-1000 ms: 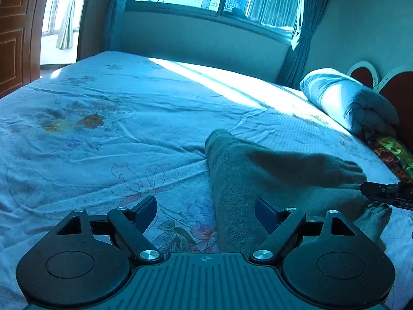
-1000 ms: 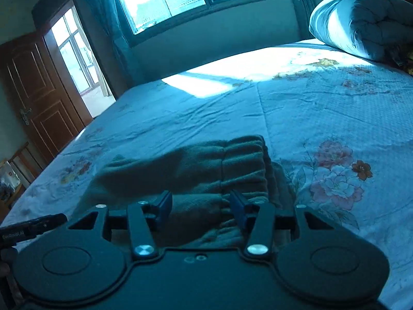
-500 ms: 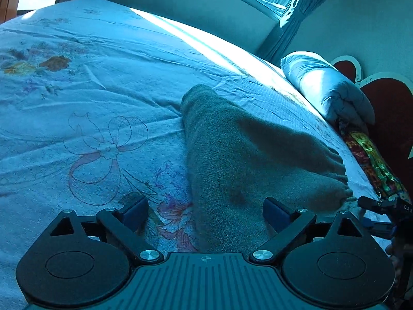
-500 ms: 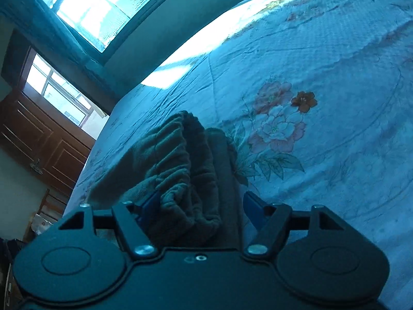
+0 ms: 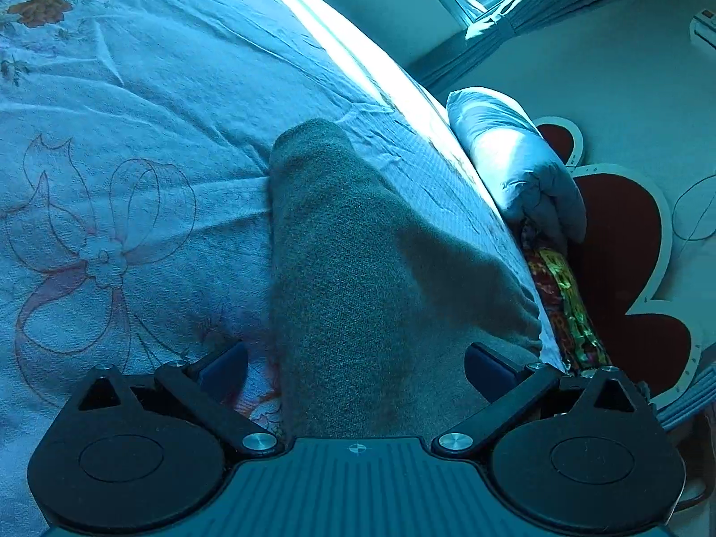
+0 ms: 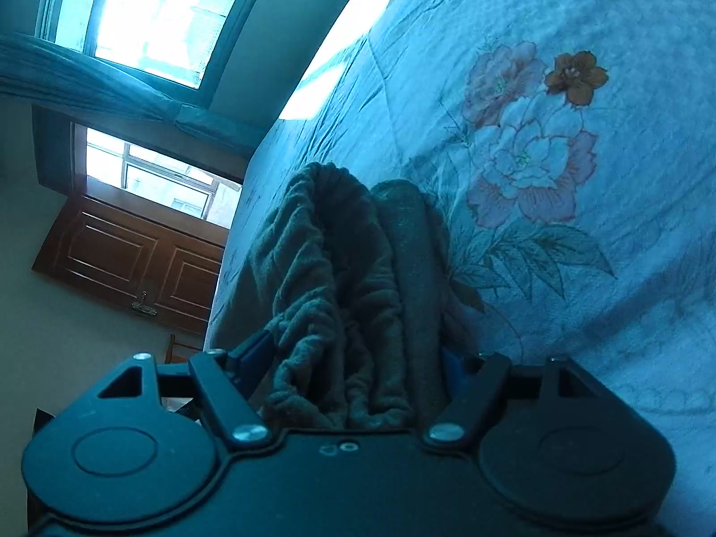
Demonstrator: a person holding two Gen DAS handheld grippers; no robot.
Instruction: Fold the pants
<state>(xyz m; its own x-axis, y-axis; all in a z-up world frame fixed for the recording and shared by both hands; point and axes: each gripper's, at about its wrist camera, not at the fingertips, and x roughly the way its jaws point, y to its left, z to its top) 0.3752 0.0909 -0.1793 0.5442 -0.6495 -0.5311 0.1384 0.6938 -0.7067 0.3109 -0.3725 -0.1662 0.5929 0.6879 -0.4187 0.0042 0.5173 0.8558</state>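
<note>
Grey-green fleece pants (image 5: 358, 268) lie folded in a long strip on the floral bed sheet (image 5: 112, 134). My left gripper (image 5: 355, 364) is open, its blue fingers (image 5: 223, 364) straddling the near end of the pants, low over the cloth. In the right wrist view the bunched elastic waistband (image 6: 322, 277) of the pants sits between the jaws of my right gripper (image 6: 353, 358). The jaws stand wide, with cloth filling the gap; the right fingertip is mostly hidden by the fabric.
A rolled pale quilt (image 5: 514, 165) and a colourful cushion (image 5: 564, 295) lie against the red flower-shaped headboard (image 5: 622, 232). A window (image 6: 147, 13) and a wooden door (image 6: 134, 264) are beyond the bed. The bed sheet's flower print (image 6: 528, 152) is right of the waistband.
Both grippers have tilted and dropped closer to the pants. The left jaws have spread a little wider around the near end. The right jaws stay open with the waistband bunched between them.
</note>
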